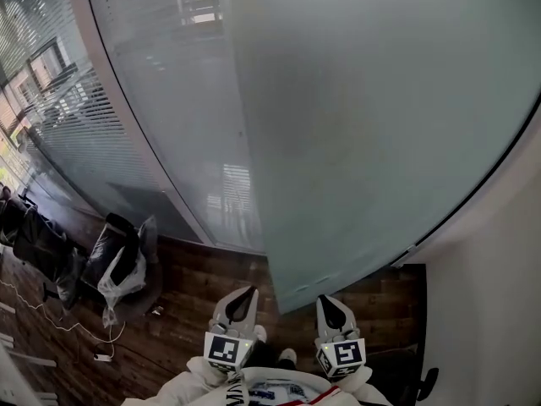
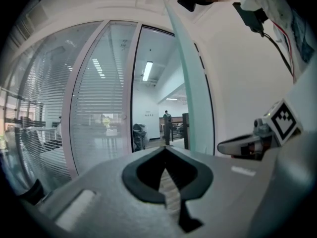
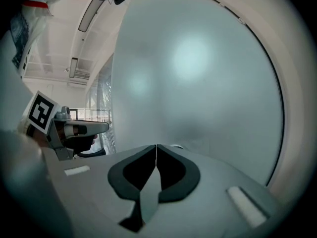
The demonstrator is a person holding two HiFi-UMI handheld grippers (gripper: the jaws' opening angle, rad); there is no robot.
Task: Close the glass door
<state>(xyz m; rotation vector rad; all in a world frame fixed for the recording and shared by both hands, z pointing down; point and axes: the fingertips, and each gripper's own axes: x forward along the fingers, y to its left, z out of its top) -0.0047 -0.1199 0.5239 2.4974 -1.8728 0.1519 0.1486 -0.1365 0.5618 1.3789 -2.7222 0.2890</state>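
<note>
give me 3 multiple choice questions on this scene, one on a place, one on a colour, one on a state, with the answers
1. Where do the bags lie?
A) on a table
B) on the floor, left of the left claw
C) on a shelf

2. What colour is the floor?
A) dark brown
B) white
C) green

3. How do the left claw and the right claw stand?
A) both open
B) one open, one shut
C) both shut, empty

Answers:
1 B: the head view shows them on the boards at far left.
2 A: the planks are dark brown wood.
3 C: each gripper view shows its claw closed with nothing in it.
</note>
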